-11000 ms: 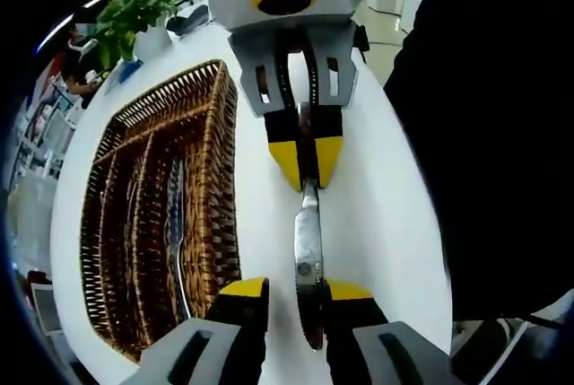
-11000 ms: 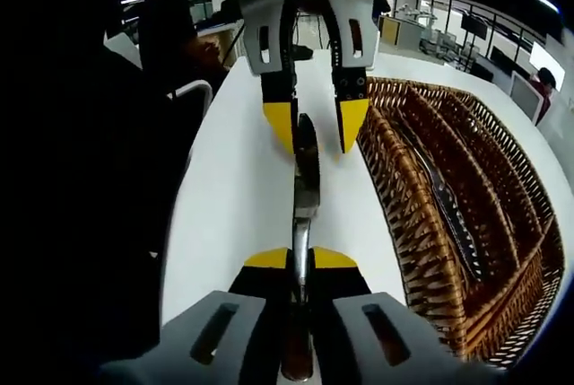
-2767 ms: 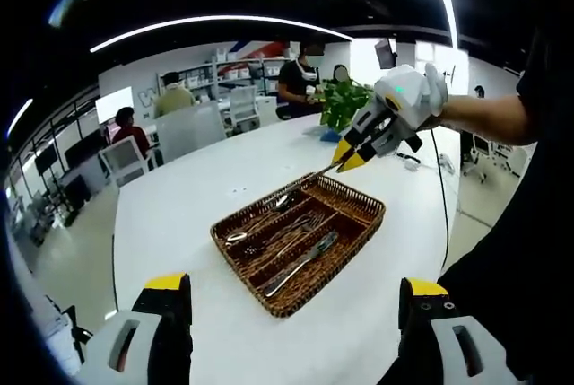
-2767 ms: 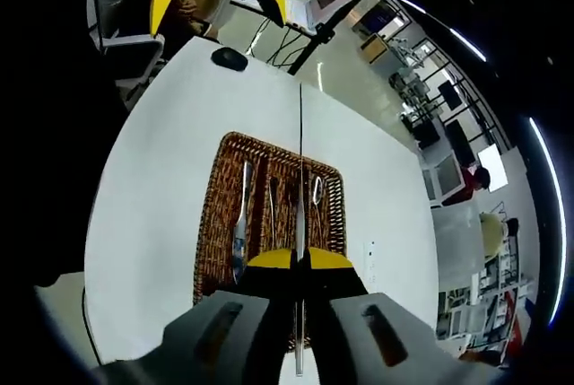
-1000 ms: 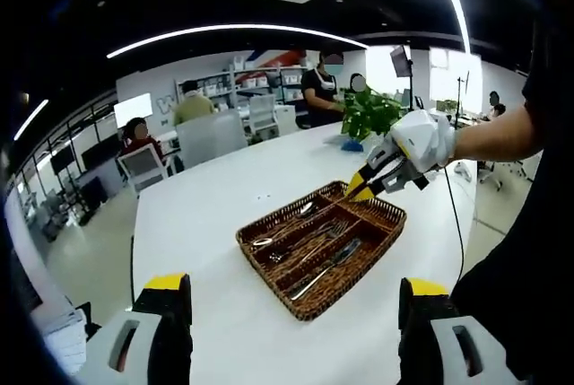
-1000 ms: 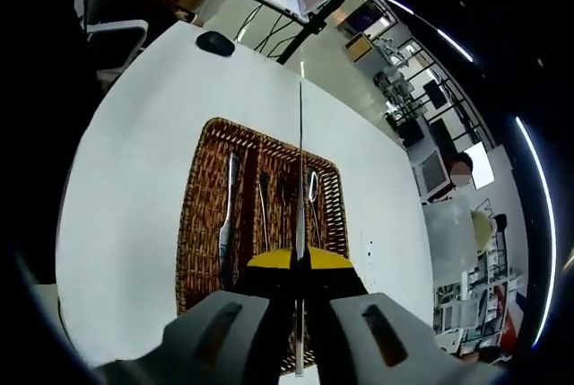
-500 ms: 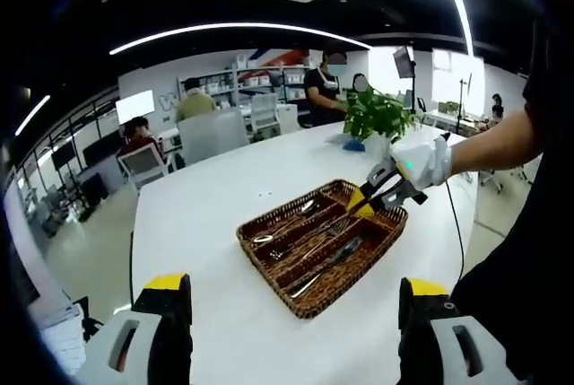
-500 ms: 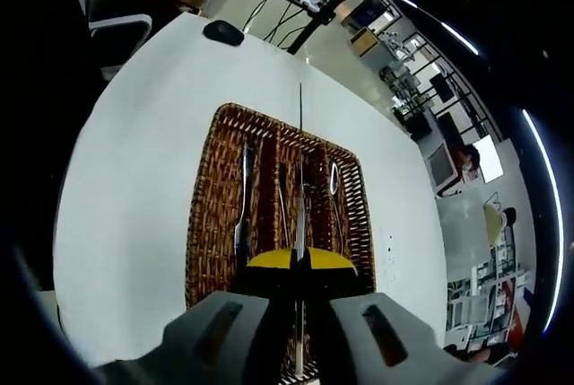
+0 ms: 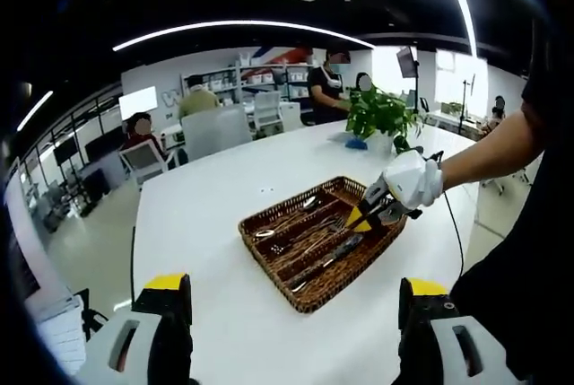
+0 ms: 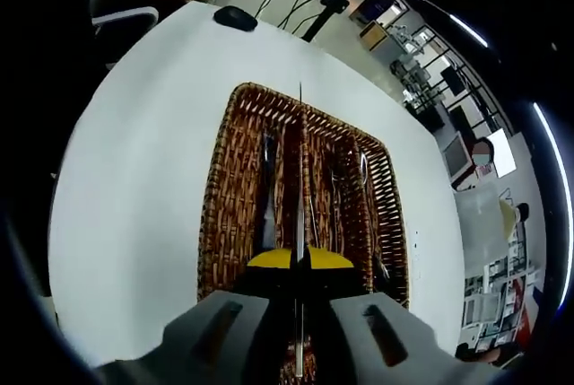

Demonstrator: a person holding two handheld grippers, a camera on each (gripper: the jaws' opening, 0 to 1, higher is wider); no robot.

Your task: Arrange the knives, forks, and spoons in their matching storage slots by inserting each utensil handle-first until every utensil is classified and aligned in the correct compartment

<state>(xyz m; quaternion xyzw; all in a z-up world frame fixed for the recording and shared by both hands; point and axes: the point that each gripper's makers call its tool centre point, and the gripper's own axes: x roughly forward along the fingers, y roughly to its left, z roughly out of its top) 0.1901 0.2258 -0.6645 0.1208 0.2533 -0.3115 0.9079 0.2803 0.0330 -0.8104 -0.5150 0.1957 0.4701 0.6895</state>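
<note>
A brown wicker basket with long compartments sits on the white table. In the right gripper view my right gripper is shut on a knife, seen edge-on and pointing away along the basket, low over its left half. Another knife lies in the left compartment, and forks and a spoon lie further right. The right gripper also appears in the left gripper view, held by a gloved hand at the basket's far-right end. My left gripper hangs open and empty, well back from the basket.
A potted plant stands at the table's far end. People sit among chairs behind it. A black mouse lies on the table beyond the basket. A dark sleeve fills the right side.
My right gripper has come down and closer to the basket with the knife, which now lies over the left compartments. The left gripper has stayed open and hardly moved.
</note>
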